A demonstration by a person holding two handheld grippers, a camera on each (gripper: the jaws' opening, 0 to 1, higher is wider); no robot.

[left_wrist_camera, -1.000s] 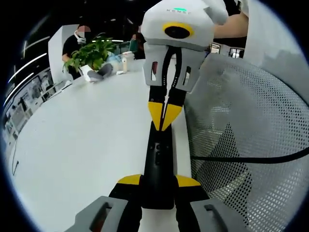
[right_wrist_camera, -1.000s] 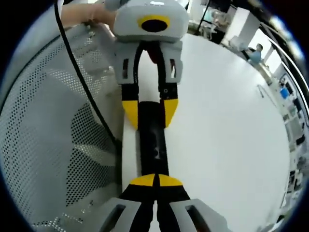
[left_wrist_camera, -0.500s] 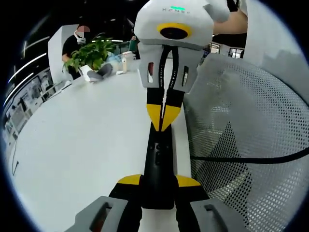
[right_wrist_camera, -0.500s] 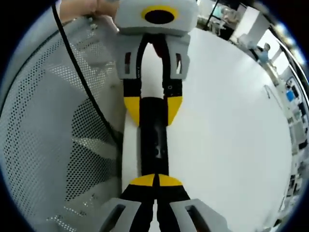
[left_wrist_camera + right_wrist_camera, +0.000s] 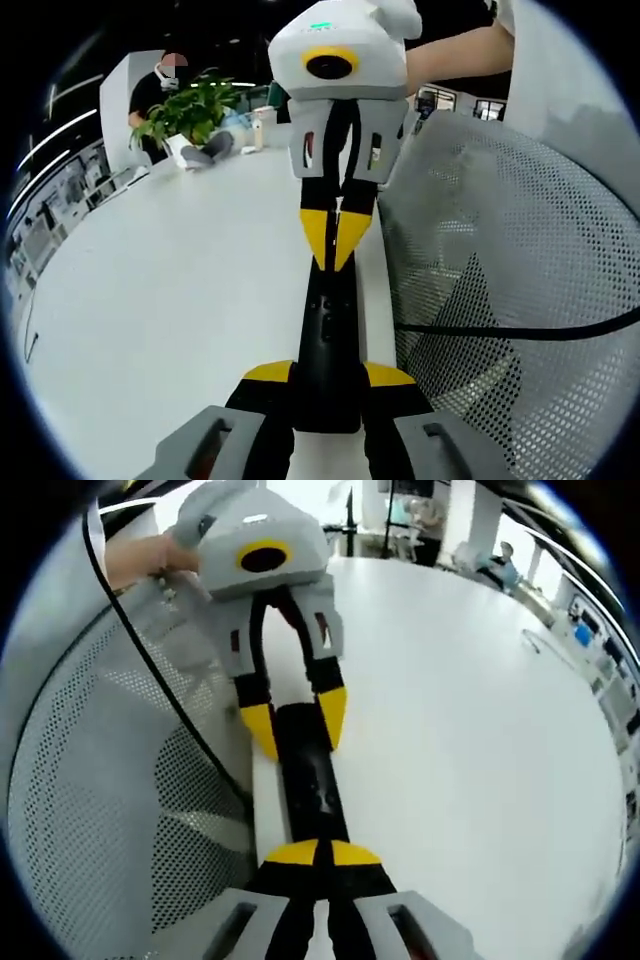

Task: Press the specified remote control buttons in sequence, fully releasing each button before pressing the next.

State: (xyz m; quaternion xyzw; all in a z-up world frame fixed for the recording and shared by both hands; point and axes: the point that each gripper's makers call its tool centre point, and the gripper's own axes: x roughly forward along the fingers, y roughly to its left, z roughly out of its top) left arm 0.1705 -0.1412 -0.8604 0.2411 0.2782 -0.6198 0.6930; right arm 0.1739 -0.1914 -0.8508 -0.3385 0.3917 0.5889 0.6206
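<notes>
A: Item one. Remote control [image 5: 327,335]: slim black bar, smooth plastic, small raised buttons along the face; flat on the white counter [image 5: 170,300], close by its edge.

B: In the right gripper view, same remote control [image 5: 308,790], glossy, long axis running away from the lens.

A: Item two. Left hand-held gripper [image 5: 327,374]: yellow-tipped black jaws, grey ribbed housings behind; spread to the width of the remote's near end, one jaw on each side of it, gripping. From the other side [image 5: 292,723], yellow tips flanking the far end of the black bar.

B: Item three. Right hand-held gripper [image 5: 315,854]: yellow tips drawn together, seam barely visible between, resting over the near end of the remote. Seen from across [image 5: 334,238], tips pinched to a downward point at the remote's far end; contact with a button not discernible.

A: Held by a bare forearm [image 5: 450,55].

B: Item four. Perforated panel [image 5: 510,290]: pale grey sheet, regular round holes, curved, just beside the counter edge. Thin black cable [image 5: 500,328] draped across it.

A: Item five, background. Leafy green potted plant [image 5: 185,115] at the far end of the counter; seated person [image 5: 155,90] behind it.
</notes>
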